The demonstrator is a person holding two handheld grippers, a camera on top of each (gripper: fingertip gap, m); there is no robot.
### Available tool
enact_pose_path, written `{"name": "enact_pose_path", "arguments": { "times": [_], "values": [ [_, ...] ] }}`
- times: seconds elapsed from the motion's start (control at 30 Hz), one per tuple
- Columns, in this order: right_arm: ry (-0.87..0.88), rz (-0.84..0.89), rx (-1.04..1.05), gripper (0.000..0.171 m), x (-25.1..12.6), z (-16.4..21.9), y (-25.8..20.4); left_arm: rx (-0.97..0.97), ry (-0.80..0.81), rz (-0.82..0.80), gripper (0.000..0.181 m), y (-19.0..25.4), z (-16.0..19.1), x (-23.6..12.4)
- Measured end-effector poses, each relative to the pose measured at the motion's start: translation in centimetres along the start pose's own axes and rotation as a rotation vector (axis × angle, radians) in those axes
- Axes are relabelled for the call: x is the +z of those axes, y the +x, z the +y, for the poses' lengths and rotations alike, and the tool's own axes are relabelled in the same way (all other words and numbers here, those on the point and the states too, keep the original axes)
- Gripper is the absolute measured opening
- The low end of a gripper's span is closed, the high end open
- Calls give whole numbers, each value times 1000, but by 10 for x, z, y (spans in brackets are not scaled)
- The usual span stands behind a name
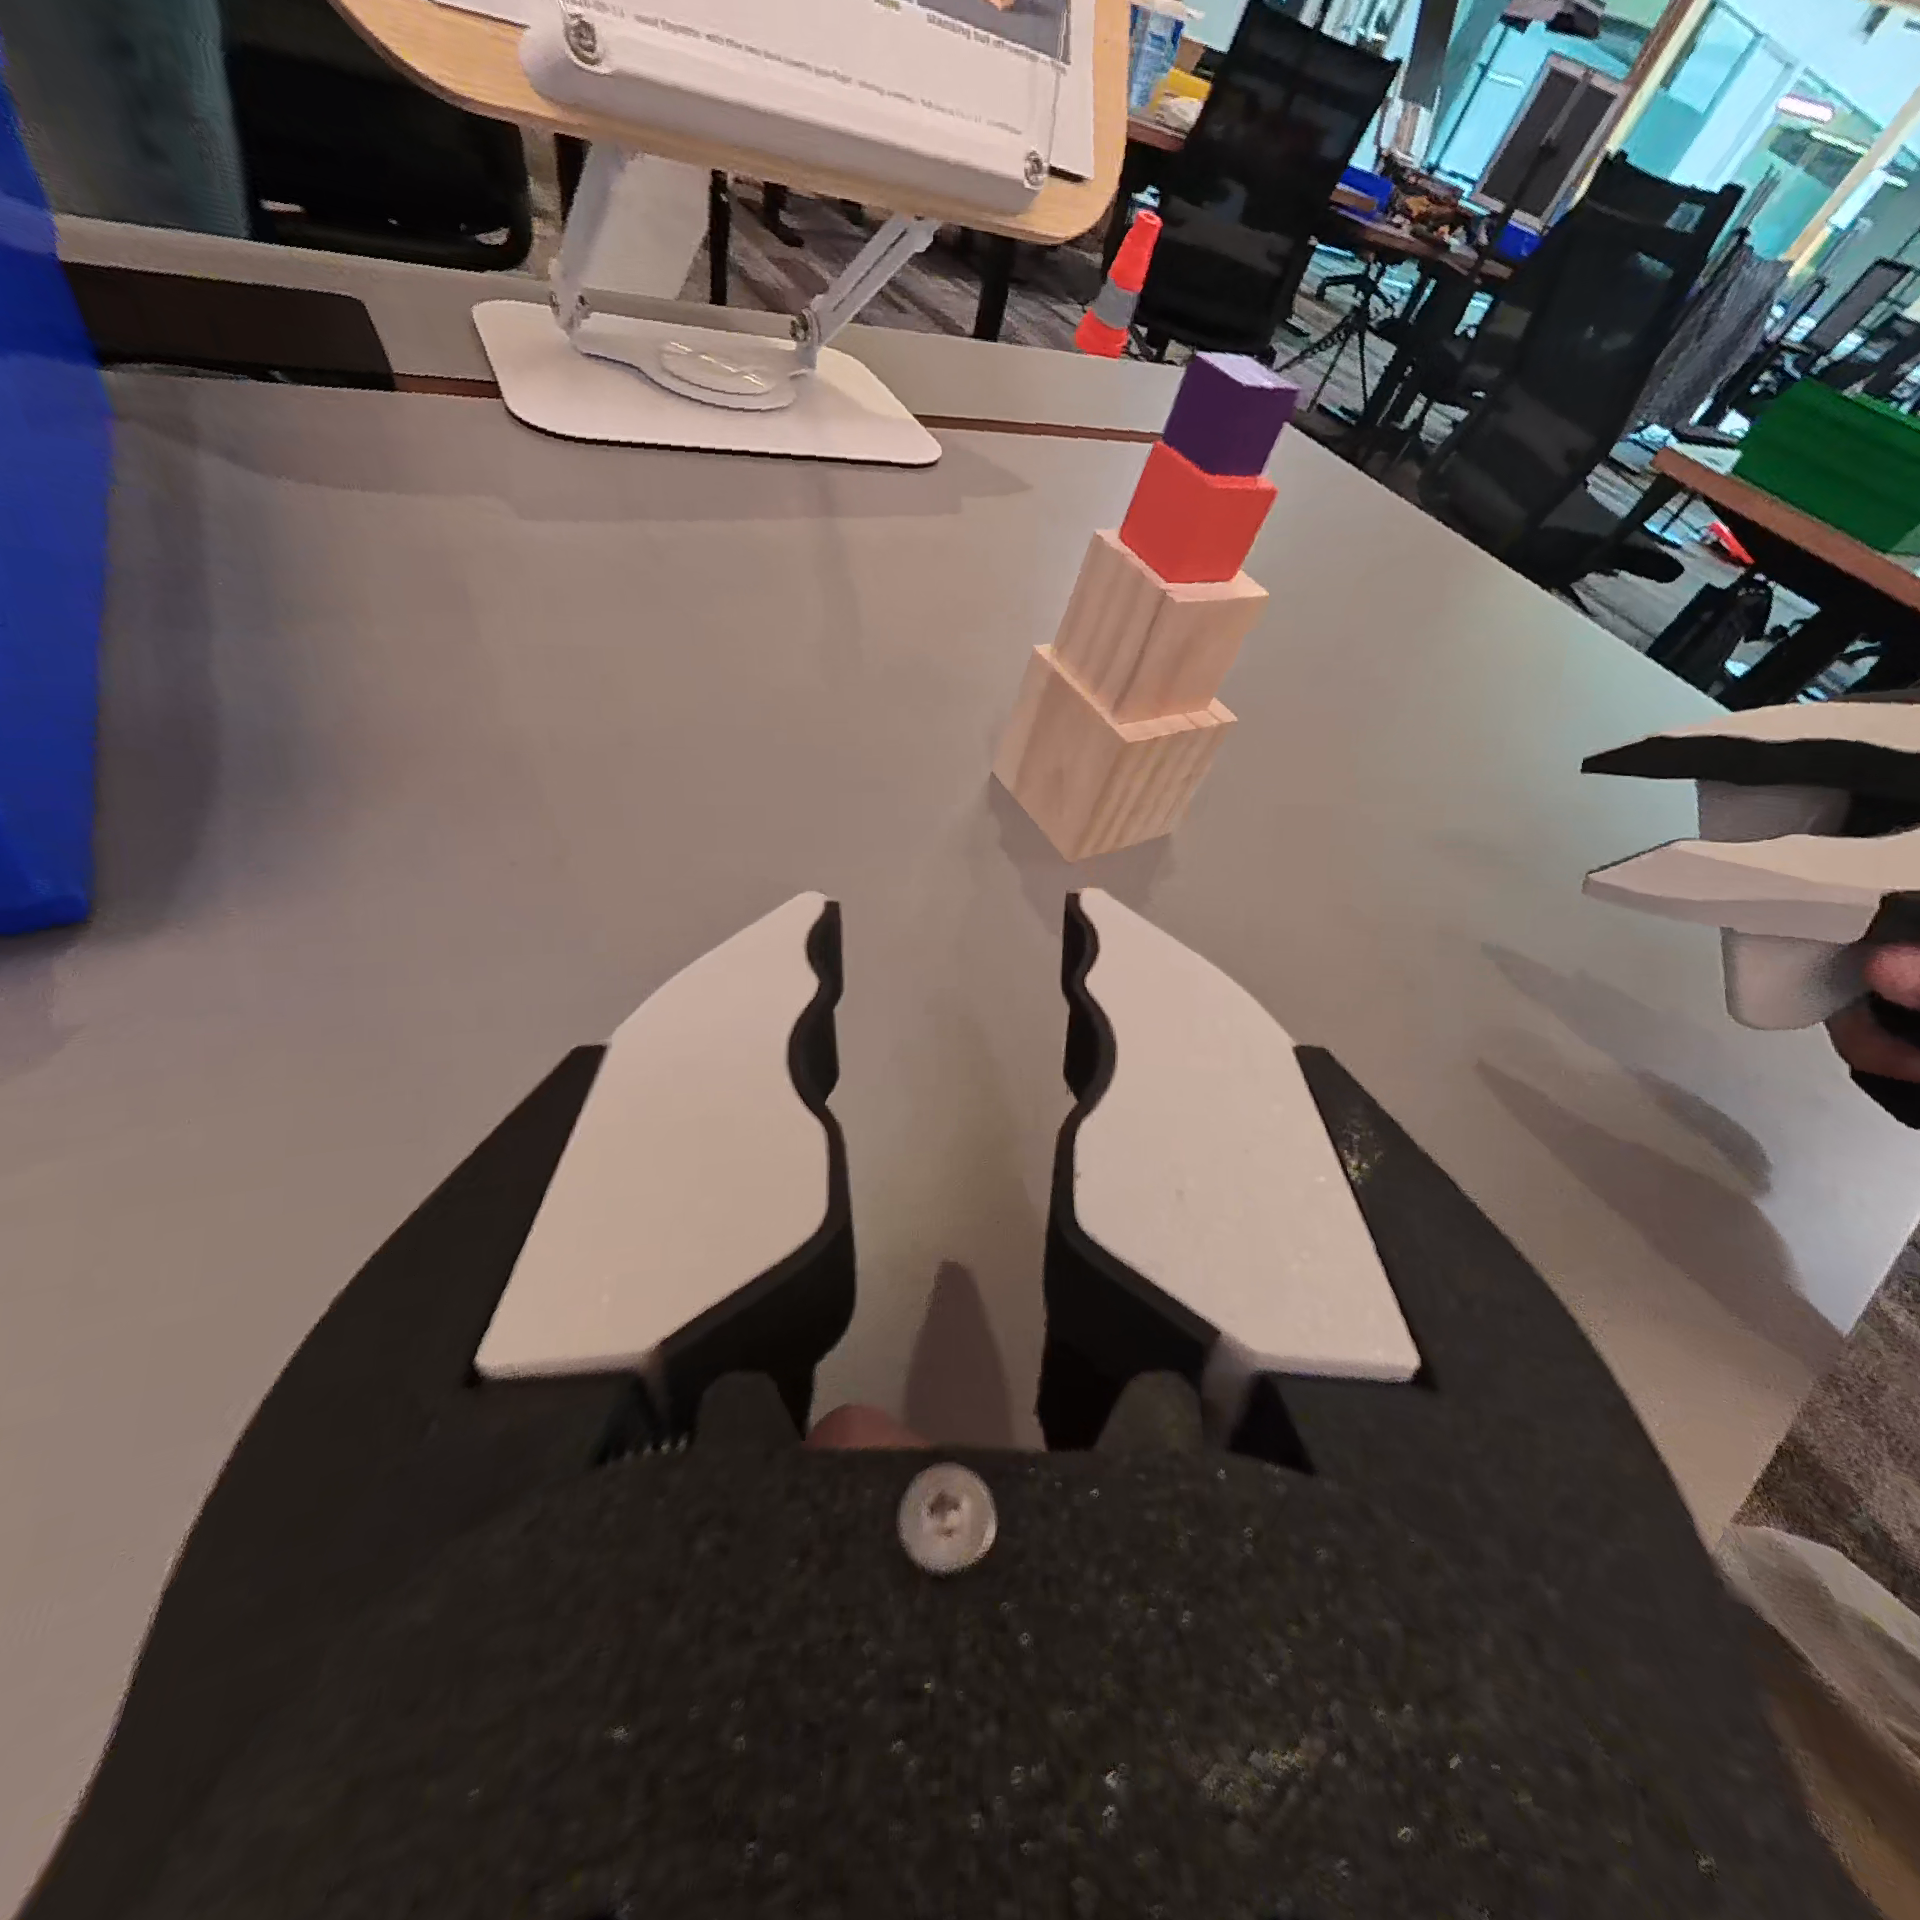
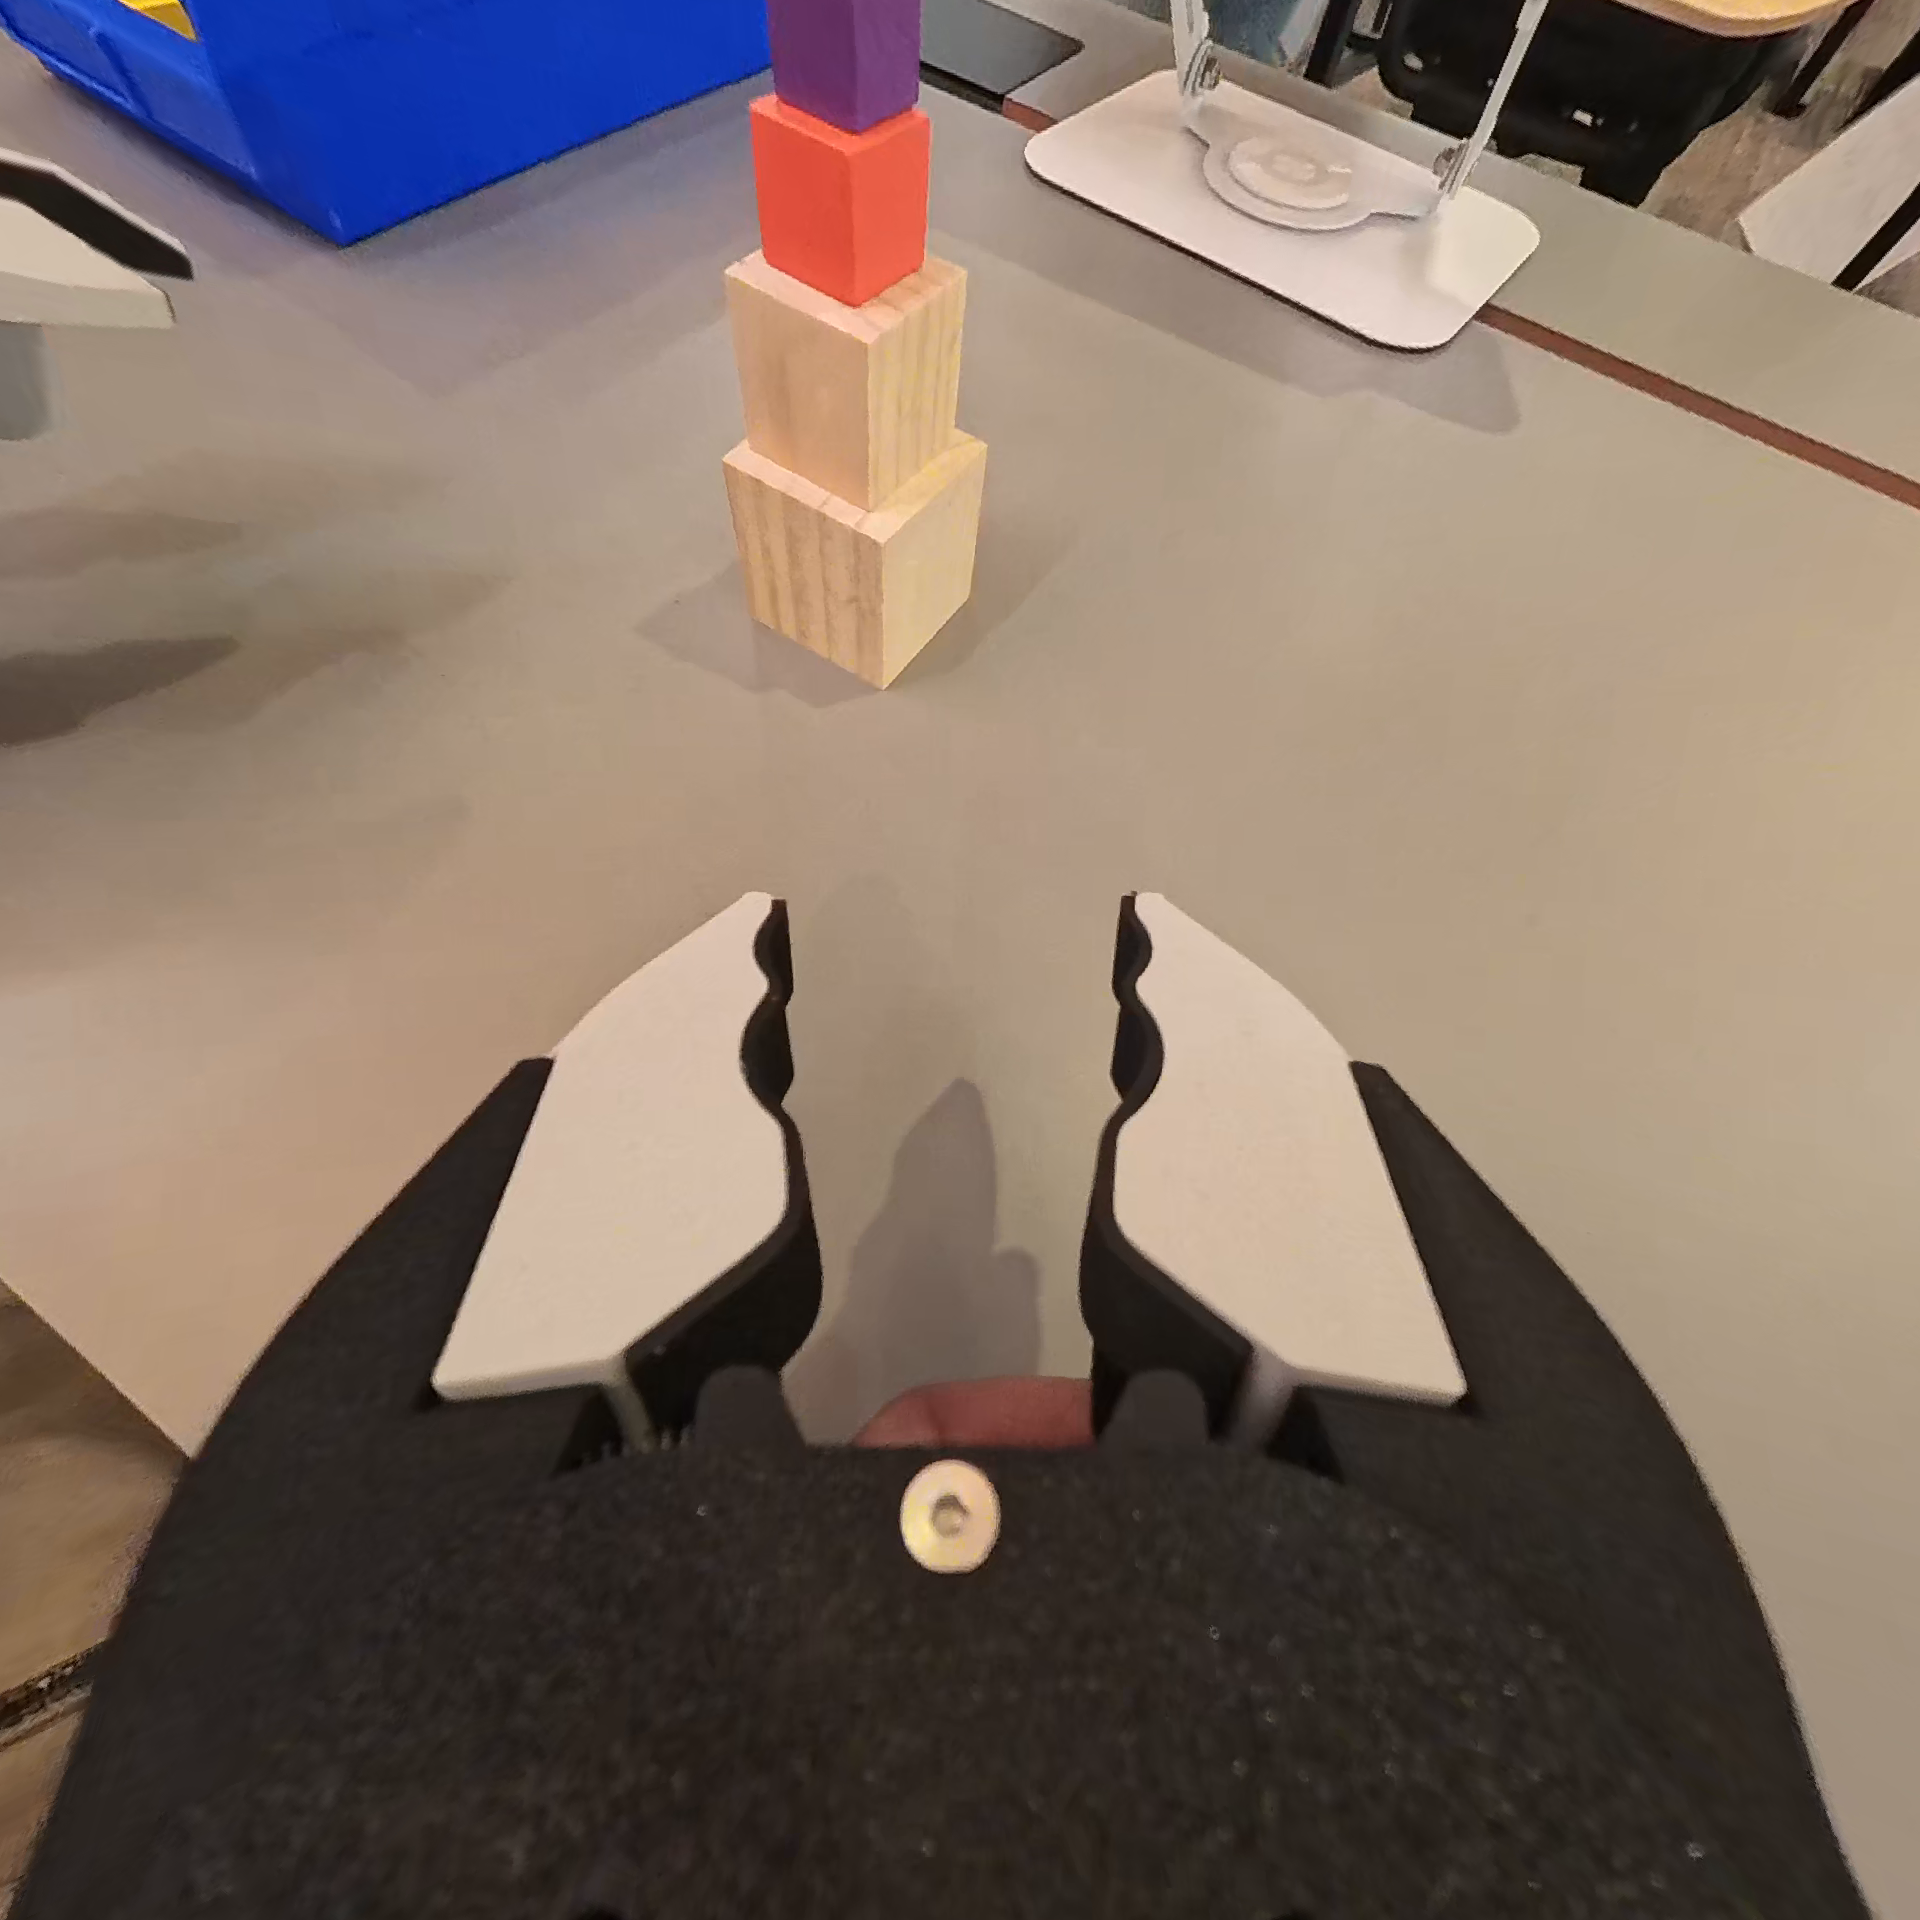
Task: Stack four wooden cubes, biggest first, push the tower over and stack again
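Observation:
A tower of cubes stands upright on the grey table (image 1: 520,727). From the bottom: a large plain wood cube (image 1: 1107,774) (image 2: 857,561), a smaller plain wood cube (image 1: 1164,639) (image 2: 847,379), a red cube (image 1: 1195,514) (image 2: 840,203) and a purple cube (image 1: 1231,410) (image 2: 847,52) on top. My left gripper (image 1: 948,914) is open and empty, close in front of the tower's base and a little to its left. My right gripper (image 2: 951,909) is open and empty, farther back from the tower; it also shows at the right edge of the left wrist view (image 1: 1704,821).
A blue bin (image 2: 416,114) sits at the far left of the table (image 2: 1351,727). A white stand with a flat base (image 1: 717,384) (image 2: 1278,208) stands behind the tower. The table's right edge (image 1: 1766,935) drops to the floor. An orange cone (image 1: 1122,281) stands beyond the table.

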State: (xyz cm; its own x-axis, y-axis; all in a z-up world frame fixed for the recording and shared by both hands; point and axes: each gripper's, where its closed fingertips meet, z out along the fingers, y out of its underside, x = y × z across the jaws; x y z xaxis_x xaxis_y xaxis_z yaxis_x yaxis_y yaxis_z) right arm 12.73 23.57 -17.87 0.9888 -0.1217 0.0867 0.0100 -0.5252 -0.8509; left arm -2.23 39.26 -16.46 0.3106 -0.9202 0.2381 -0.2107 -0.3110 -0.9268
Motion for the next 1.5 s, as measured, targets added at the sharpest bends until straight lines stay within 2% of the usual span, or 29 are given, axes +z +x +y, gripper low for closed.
{"name": "enact_pose_path", "arguments": {
  "times": [0.07,0.27,0.77,0.97,1.13,1.27,1.33,1.43,1.5],
  "values": [
    [4,-2,-4,59,-1,0,1,10,-12,8,34,2,1,1],
    [19,-4,2,58,-4,4,6,16,-47,47,0,8,5,3],
    [27,-28,12,56,-8,11,13,297,-165,91,0,7,-7,3],
    [35,-33,16,55,-9,9,13,603,-359,165,0,-1,-4,14],
    [36,-33,14,54,-10,9,13,1033,-610,385,0,-2,-1,23],
    [37,-32,17,54,-11,9,14,1025,-785,550,0,3,-4,36],
    [38,-30,16,54,-11,9,14,1016,-789,629,0,11,-6,44],
    [37,-29,18,54,-12,10,15,1074,-842,644,0,7,-6,53],
    [35,-29,20,54,-11,11,16,1045,-863,655,0,8,-5,57]
  ]
}}
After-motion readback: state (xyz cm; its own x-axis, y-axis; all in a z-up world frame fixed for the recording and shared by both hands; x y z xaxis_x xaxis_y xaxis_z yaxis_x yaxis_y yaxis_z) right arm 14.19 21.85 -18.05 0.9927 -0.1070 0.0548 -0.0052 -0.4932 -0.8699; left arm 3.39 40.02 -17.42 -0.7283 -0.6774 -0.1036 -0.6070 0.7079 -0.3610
